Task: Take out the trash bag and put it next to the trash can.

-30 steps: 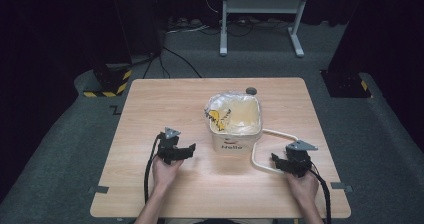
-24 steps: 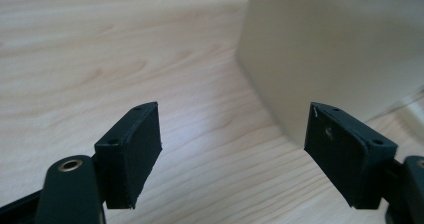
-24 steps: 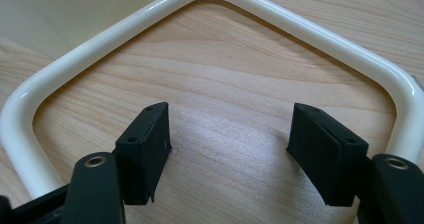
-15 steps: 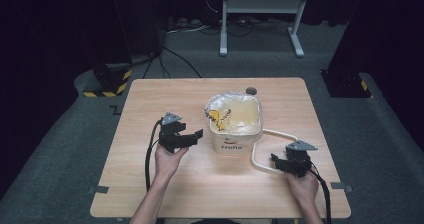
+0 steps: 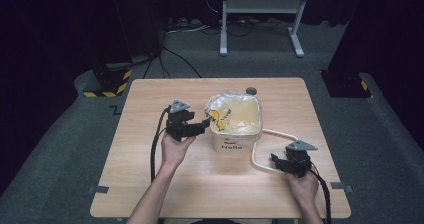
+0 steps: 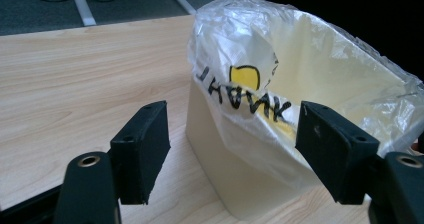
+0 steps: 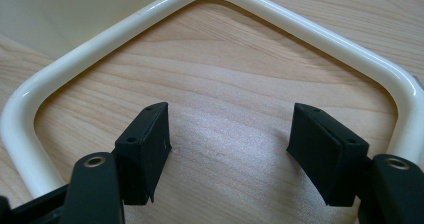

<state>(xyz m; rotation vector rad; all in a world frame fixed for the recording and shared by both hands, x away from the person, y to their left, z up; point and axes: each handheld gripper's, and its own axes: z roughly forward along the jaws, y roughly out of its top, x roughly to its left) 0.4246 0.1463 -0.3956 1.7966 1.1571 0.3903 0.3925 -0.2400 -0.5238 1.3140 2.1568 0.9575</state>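
with both hands on the table, left gripper (image 5: 200,126) sits just beside the left wall of the cream bin (image 5: 235,139), jaws spread wide and empty, aimed at the plastic liner bag (image 6: 280,84) folded over the rim. bag edge lies straight ahead and slightly right in the left gripper view, overhang draped down the near wall, so likely a short push forward then a pinch on the film. left hand clearly nearer the bag. right gripper (image 5: 278,161) well off to the bin's right, low on the table (image 5: 150,189), jaws also spread and empty, pointing into the loop of the cream handle (image 7: 250,9) that lies flat on the wood, long side running across the view. bin stands upright near table centre, roughly square, dark lettering on the front. bag thin, translucent, crinkled, black letters and a yellow patch on it; looks floppy, judged easy to slip or tear if gripped shallow. bin contents hard to tell.
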